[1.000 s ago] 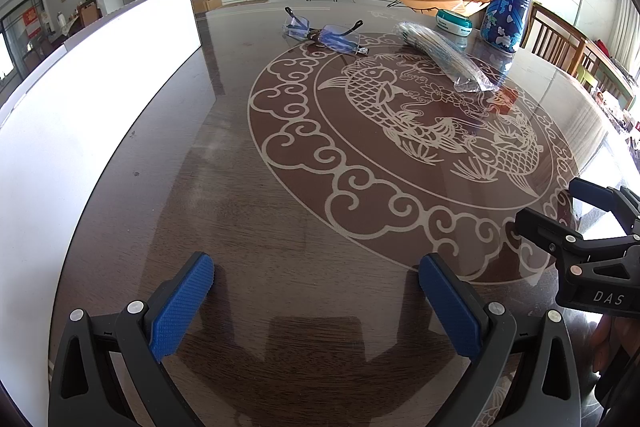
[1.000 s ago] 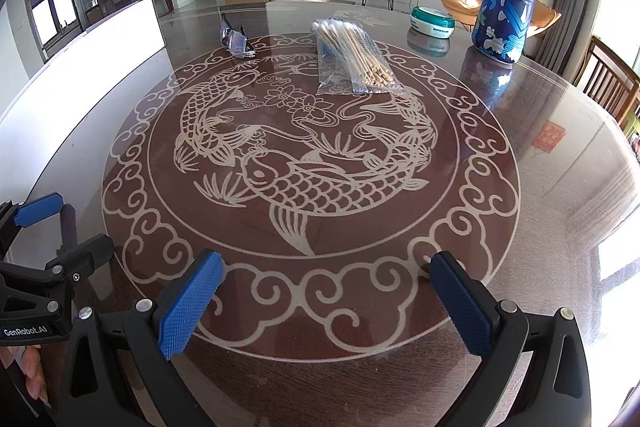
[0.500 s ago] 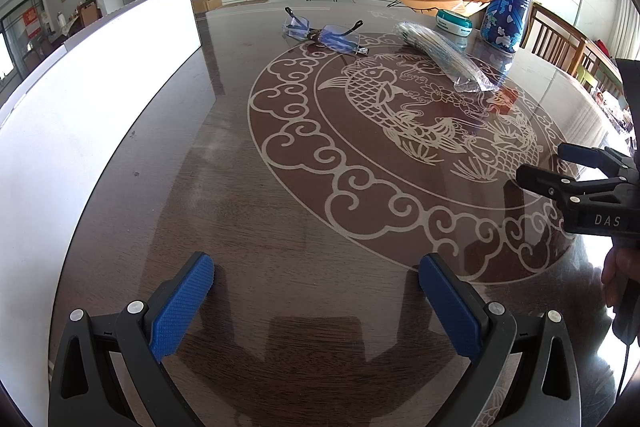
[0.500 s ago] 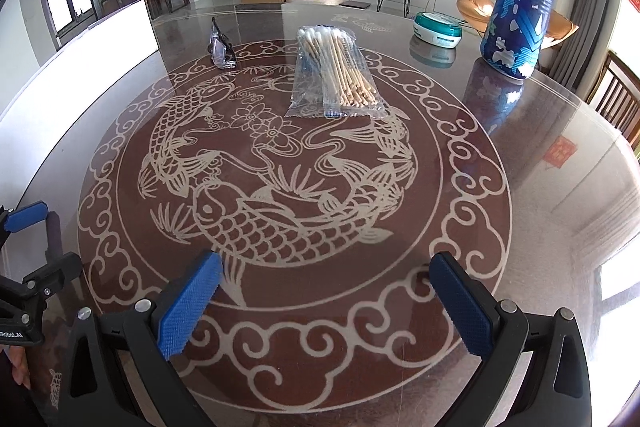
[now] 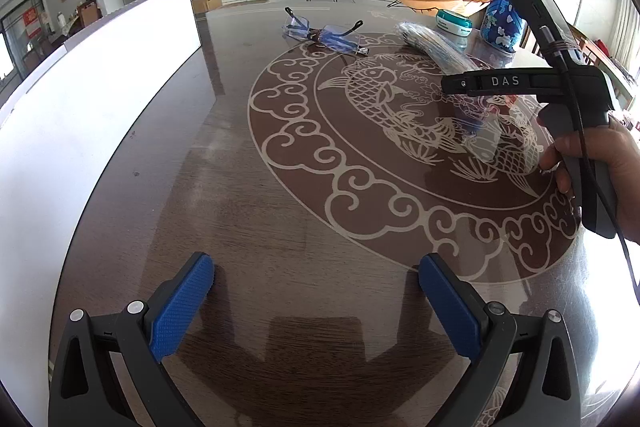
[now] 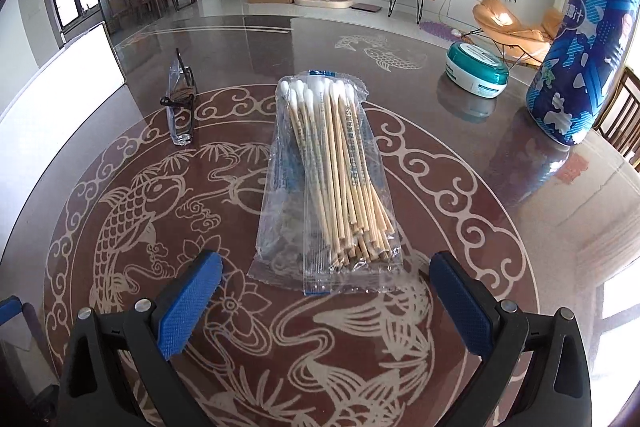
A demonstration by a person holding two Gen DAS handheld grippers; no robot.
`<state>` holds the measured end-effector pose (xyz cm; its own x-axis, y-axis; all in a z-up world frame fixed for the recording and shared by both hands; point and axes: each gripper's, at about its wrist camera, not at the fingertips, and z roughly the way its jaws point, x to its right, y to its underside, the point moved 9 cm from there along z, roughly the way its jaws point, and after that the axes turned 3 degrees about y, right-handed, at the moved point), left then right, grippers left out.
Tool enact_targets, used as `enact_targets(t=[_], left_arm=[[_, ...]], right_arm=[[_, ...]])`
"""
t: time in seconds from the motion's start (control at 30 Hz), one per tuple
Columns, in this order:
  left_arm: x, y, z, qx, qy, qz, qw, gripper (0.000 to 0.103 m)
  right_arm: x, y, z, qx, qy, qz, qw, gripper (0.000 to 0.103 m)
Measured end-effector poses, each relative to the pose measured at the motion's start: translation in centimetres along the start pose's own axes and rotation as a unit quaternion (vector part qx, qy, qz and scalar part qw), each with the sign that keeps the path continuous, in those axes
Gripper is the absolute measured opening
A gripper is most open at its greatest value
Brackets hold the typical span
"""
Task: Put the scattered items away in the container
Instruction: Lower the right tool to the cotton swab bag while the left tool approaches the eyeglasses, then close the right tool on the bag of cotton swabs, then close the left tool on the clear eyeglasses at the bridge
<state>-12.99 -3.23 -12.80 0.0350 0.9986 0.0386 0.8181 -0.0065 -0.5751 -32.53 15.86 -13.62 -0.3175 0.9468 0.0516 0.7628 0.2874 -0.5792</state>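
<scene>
A clear bag of wooden cotton swabs (image 6: 328,179) lies flat on the round table, its near end between the open blue fingers of my right gripper (image 6: 324,287). Folded clear glasses (image 6: 182,107) rest to the bag's left. The left wrist view shows the same glasses (image 5: 320,35) and swab bag (image 5: 436,47) far ahead. My left gripper (image 5: 316,287) stands open over bare table, holding nothing. A tall white container wall (image 5: 100,87) runs along the left side. A hand (image 5: 596,163) holds the right gripper's black body at the right.
A teal round tin (image 6: 478,69) and a tall blue patterned bottle (image 6: 580,59) stand at the far right of the glossy brown table (image 6: 520,167). The white container (image 6: 72,75) sits at the table's left. Wooden chairs lie beyond the right edge.
My right gripper has moved forward over the table until the swab bag's near end lies between its fingers. The left gripper has stayed in place, still open.
</scene>
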Motion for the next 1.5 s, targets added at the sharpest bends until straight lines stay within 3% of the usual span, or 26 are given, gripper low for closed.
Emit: enact_targets(t=[0.5, 0.53, 0.57, 0.63, 0.67, 0.87, 1.1, 1.33, 1.5], left_arm=[[0.0, -0.1, 0.0, 0.000, 0.001, -0.001, 1.0000, 0.103], [0.0, -0.1, 0.0, -0.001, 0.000, -0.001, 1.0000, 0.103], [0.0, -0.1, 0.0, -0.001, 0.000, -0.001, 1.0000, 0.103], [0.1, -0.5, 0.3, -0.004, 0.000, -0.002, 1.0000, 0.103], [0.2, -1.0, 0.7, -0.004, 0.001, -0.002, 1.0000, 0.103], [1.1, -7.1, 5.1, -0.004, -0.001, -0.006, 1.0000, 0.103], [0.8, -14.3, 10.1, -0.002, -0.031, -0.048, 0.9984, 0.103], [1.7, -18.3, 13.0, -0.002, -0.030, -0.045, 0.9985, 0.103], [0.4, -20.0, 14.2, -0.002, -0.032, -0.048, 0.9983, 0.103]], right_arm=[[-0.2, -3.7, 2.6, 0.003, 0.002, 0.011, 1.000, 0.101], [-0.3, -3.8, 2.4, 0.011, 0.001, 0.009, 1.000, 0.089], [-0.4, -3.9, 2.0, 0.020, -0.005, 0.002, 1.000, 0.067], [-0.5, -3.8, 1.6, 0.030, -0.013, -0.009, 0.999, 0.043], [-0.5, -3.6, 1.5, 0.031, -0.018, -0.011, 0.999, 0.038], [-0.2, -3.2, 1.3, 0.031, -0.015, -0.014, 0.999, 0.037], [1.8, -3.3, 1.6, 0.029, 0.003, 0.023, 0.999, 0.037], [1.6, -3.3, 1.4, 0.029, 0.008, 0.020, 0.999, 0.037], [1.8, -3.3, 1.4, 0.030, 0.012, 0.018, 0.999, 0.037]])
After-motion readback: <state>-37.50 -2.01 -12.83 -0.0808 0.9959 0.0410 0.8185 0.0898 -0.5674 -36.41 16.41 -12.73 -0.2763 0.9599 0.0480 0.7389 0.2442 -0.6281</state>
